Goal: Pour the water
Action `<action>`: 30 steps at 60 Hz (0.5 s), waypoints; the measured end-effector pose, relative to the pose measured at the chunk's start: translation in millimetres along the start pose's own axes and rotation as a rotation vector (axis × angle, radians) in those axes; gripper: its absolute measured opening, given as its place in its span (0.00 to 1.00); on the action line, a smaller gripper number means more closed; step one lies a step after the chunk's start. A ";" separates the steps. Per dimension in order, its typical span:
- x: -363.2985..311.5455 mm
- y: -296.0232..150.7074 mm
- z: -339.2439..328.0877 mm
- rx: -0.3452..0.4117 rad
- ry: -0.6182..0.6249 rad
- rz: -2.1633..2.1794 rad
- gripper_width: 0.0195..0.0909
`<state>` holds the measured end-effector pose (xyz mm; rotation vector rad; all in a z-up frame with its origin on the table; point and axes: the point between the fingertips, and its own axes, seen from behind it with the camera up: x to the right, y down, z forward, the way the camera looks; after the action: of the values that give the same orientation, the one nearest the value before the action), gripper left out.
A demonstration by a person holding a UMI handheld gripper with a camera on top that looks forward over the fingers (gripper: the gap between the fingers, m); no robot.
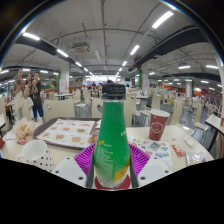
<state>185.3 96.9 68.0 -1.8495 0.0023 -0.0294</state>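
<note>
1. Right, my hand-held gripper (pixel 112 170) is closed on the green bottle (pixel 112 140); both pink pads (pixel 86 157) press its lower body, one at each side.
2. The bottle stands upright between the fingers, dark cap (pixel 114 90) on, label band around the middle. Can't tell whether its base rests on the table (pixel 185 148) or is lifted; the base is hidden.
3. A red paper cup (pixel 158 125) stands at 2 o'clock from the bottle, beyond the fingers, apart from it.
4. A printed tray mat (pixel 66 132) lies at 10 o'clock from the bottle, further back on the table.
5. A white basket-like container (pixel 30 152) sits at 9 o'clock, near my left finger.
6. A white wrapper or bag (pixel 190 142) lies at 3 o'clock, past the cup.
7. A second printed sheet (pixel 152 148) lies flat just right of the bottle, in front of the cup.
8. People (pixel 28 92) stand at 10 o'clock far behind, among other tables and chairs.
9. Ceiling strip lights (pixel 160 20) run overhead at 12 to 1 o'clock.
</note>
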 end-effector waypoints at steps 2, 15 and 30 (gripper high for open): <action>-0.4 4.3 -1.9 -0.040 -0.009 0.000 0.50; -17.8 -4.9 -71.5 -0.216 -0.003 0.023 0.92; -87.3 -72.0 -204.9 -0.310 0.086 -0.052 0.93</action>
<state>92.6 -78.8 191.8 -2.1570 0.0195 -0.1522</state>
